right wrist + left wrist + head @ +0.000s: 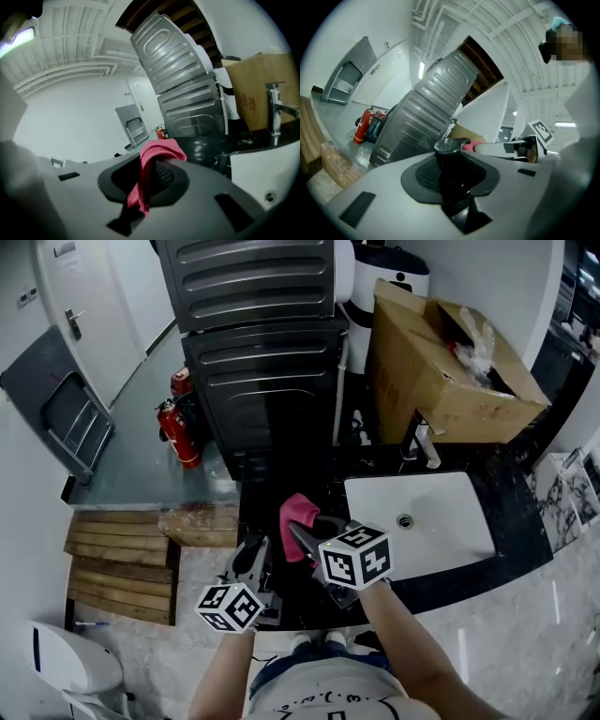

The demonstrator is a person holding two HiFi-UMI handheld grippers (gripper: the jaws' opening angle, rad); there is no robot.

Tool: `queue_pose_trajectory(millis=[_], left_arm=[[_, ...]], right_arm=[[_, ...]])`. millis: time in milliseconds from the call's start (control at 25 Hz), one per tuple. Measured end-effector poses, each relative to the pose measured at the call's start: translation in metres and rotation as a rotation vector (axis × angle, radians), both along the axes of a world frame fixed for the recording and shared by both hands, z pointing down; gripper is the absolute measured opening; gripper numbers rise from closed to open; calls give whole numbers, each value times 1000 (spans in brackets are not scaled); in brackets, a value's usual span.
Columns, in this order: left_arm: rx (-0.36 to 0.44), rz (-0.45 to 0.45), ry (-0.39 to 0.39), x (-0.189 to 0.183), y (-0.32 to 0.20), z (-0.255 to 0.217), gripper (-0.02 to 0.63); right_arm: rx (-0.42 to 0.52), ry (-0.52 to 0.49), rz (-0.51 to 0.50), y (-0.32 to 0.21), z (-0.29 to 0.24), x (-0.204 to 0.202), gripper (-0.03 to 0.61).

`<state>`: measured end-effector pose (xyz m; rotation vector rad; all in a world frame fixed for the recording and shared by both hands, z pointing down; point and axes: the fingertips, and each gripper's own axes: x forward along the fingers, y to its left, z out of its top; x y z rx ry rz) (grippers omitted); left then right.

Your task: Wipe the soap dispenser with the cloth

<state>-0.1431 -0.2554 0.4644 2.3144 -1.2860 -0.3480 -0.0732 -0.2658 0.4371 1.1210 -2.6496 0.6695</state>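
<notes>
The soap dispenser [451,169] is a black pump bottle with a dark pump head, standing upright between the jaws of my left gripper [452,176], which is shut on it. In the head view my left gripper [255,557] sits over the black counter's near left edge, and the bottle is hard to make out against the dark surface. My right gripper [302,535] is shut on a pink cloth [297,517], held just right of the left gripper. The cloth [157,152] drapes over one jaw of the right gripper [150,177] and hangs down between the jaws. The left gripper view shows the cloth [468,146] just behind the pump head.
A white sink basin [441,531] with a chrome faucet [422,442] is set in the black counter [525,521] at the right. A cardboard box [441,371] stands behind it. A dark ribbed appliance [262,362], a red fire extinguisher [178,432] and wooden pallets [122,563] lie to the left.
</notes>
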Motion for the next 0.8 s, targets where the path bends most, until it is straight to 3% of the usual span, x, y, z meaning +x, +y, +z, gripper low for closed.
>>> queue_pose_trajectory(millis=[120,280,480,640,800], left_arm=[[31,30,-66,8,0,-4,112],[72,66,-130,17,-1,-7,112],[108,81,-168,22,0,-10,112],[138,112,-227,30,0,-11,114],[205,198,-404,58,1,-14,121]], right_arm=[[-9,45,-40,-3,17,-9,50],[-76,-47,40,-10,32,17,51],[-165,228,178,-4,90,65,50],[-131,98,292,2,68,93,51],[-69,53,357,4,39,118,51]])
